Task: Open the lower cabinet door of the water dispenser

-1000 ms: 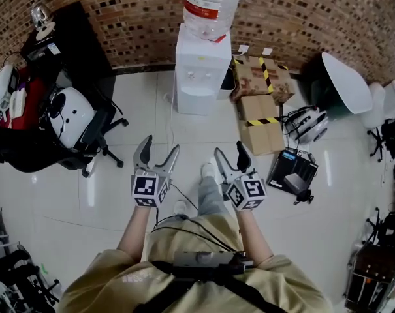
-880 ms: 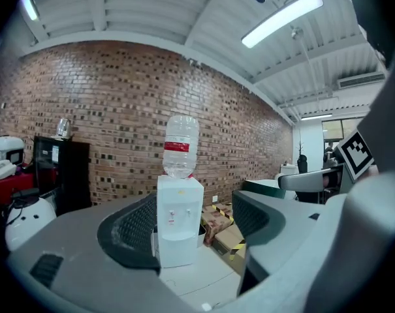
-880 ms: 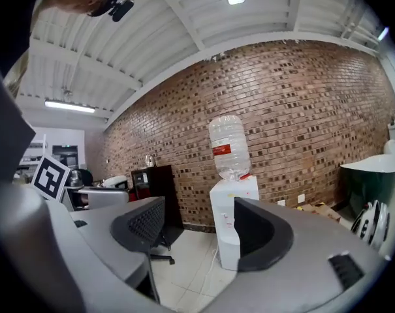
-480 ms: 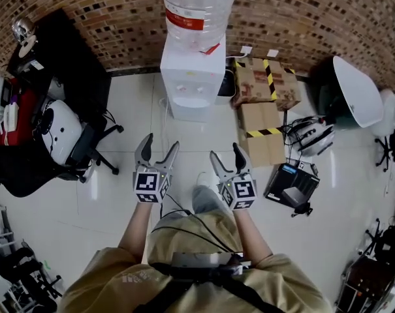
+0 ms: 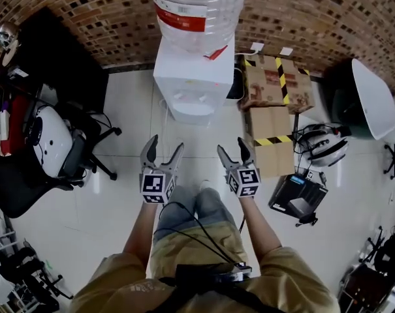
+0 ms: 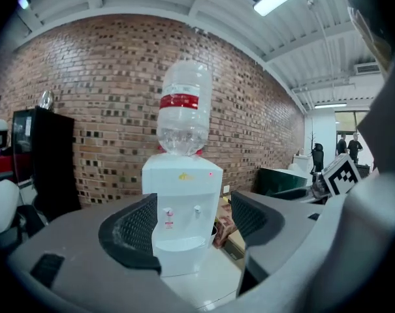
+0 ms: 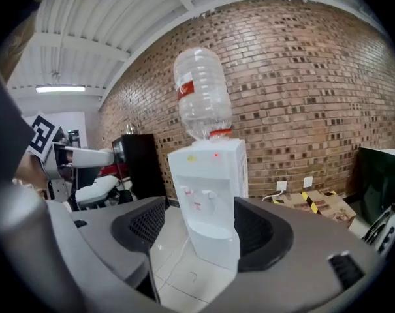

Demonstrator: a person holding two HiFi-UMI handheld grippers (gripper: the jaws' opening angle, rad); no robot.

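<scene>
1. The left gripper (image 5: 164, 146) and the right gripper (image 5: 232, 147) are held side by side over the floor (image 5: 119, 207). Both point toward 12 o'clock and they do not touch each other.
2. The left gripper's jaws are spread wide with only air between them. In the left gripper view the dispenser (image 6: 181, 220) shows through the gap, far beyond the tips.
3. The right gripper's jaws are likewise spread and grip nothing. The right gripper view frames the same white body between them.
4. In the head view the dispenser (image 5: 194, 77) stands at 12 o'clock from both grippers, backed against the brick wall (image 5: 315, 18) and well apart from the tools.
5. A clear bottle (image 5: 197, 12) with a red band sits neck-down on top of it.
6. Two taps (image 6: 168, 211) sit side by side in the upper recess.
7. The door (image 7: 217, 240) is on the lower front. It looks shut, though the jaws cover its sides and I cannot make out a seam or handle.
8. Cardboard boxes (image 5: 275, 83) (some edged with yellow-black tape) lie at the dispenser's 3 o'clock, just beside it.
9. A black chair (image 5: 73, 152) with white gear on its seat stands at 9 o'clock from the left gripper.
</scene>
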